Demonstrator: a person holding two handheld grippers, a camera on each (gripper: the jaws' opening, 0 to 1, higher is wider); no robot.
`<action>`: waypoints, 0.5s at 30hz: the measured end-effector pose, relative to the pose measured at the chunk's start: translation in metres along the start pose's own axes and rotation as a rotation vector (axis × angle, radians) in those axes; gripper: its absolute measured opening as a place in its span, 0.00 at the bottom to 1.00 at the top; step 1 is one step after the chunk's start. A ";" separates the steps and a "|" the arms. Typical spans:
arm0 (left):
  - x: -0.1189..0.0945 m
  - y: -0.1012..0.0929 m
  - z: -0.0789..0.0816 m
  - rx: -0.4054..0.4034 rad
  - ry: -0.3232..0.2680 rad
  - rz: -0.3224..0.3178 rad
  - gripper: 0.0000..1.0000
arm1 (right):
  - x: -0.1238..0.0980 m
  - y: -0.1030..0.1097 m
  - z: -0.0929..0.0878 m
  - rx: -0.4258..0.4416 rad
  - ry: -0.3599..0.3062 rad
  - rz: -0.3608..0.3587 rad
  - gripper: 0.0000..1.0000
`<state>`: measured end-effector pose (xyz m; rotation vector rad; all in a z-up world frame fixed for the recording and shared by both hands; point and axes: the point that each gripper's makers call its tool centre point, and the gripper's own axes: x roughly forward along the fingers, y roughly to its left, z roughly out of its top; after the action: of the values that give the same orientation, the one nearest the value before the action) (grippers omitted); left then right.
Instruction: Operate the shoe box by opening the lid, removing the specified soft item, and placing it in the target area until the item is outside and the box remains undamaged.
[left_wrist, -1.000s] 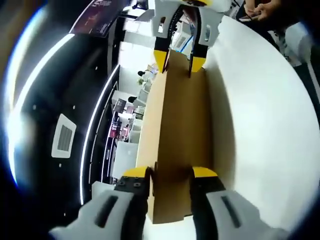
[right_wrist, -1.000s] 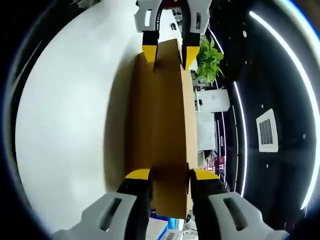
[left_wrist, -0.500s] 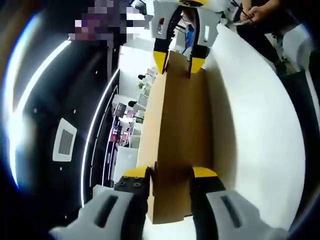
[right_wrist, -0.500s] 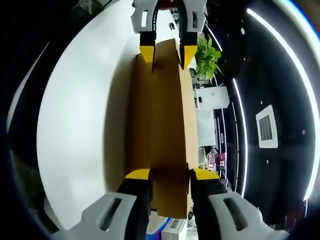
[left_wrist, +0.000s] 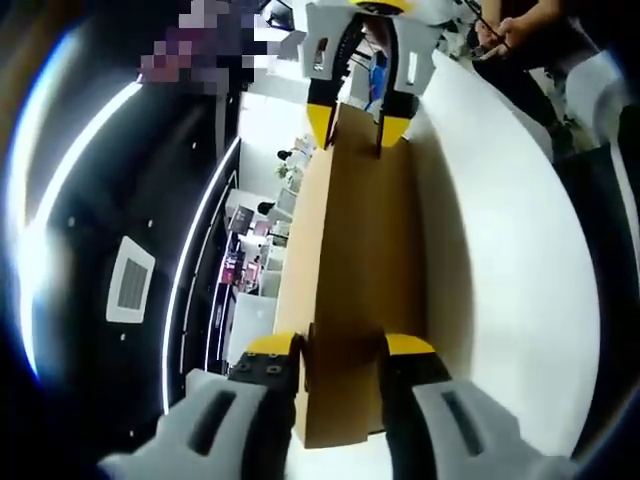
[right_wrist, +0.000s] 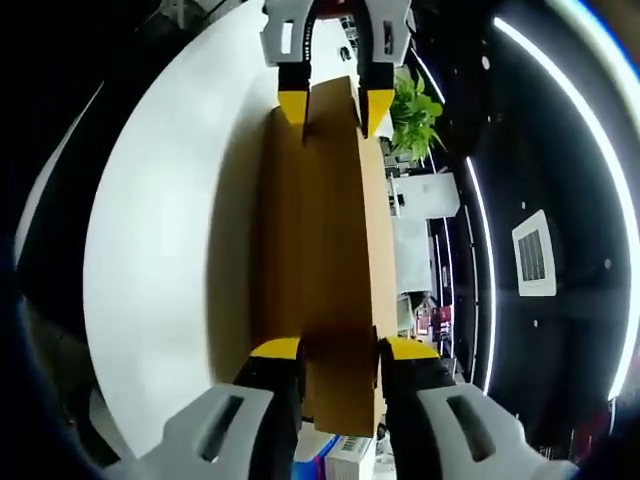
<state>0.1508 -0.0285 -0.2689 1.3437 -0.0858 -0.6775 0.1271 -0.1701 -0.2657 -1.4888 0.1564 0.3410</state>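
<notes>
left gripper view: left gripper (left_wrist: 340, 350) has its jaws clamped on the near end of the box (left_wrist: 360, 260), cardboard pinched between the yellow tips. box runs straight ahead from the jaws to the right gripper (left_wrist: 358, 115), which pinches the far end the same way. white table (left_wrist: 520, 270) sits to the right of the jaws. a person's hand (left_wrist: 510, 25) shows past the far gripper, off to the right.

right gripper view: same hold mirrored. right gripper (right_wrist: 338, 350) jaws closed on the near end of the box (right_wrist: 320, 230), left gripper (right_wrist: 335, 105) nipping the far end. table (right_wrist: 170, 230) left of the jaws, plant (right_wrist: 415, 115) beyond the far gripper to the right.

judgement: looks like the box is held by both ends w/ lid not open yet; can't tell if lid or body is what's gripped, and the soft item isn't visible, prob inside. to do it well: keep both ends level, no twisting btwn grippers, light squeeze so cardboard doesn't crease, set it flat on the table before working the lid.
</notes>
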 end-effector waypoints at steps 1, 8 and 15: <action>-0.001 0.000 0.000 -0.001 0.000 -0.001 0.32 | 0.000 0.000 -0.001 0.000 0.001 0.000 0.30; -0.002 0.000 -0.001 -0.027 -0.011 -0.021 0.35 | 0.002 -0.001 -0.002 0.004 0.005 -0.002 0.30; -0.023 0.000 0.011 -0.135 -0.093 -0.060 0.37 | 0.004 0.000 -0.001 -0.001 0.009 0.004 0.30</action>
<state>0.1274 -0.0267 -0.2591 1.1893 -0.0733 -0.7830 0.1308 -0.1711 -0.2665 -1.4914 0.1663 0.3379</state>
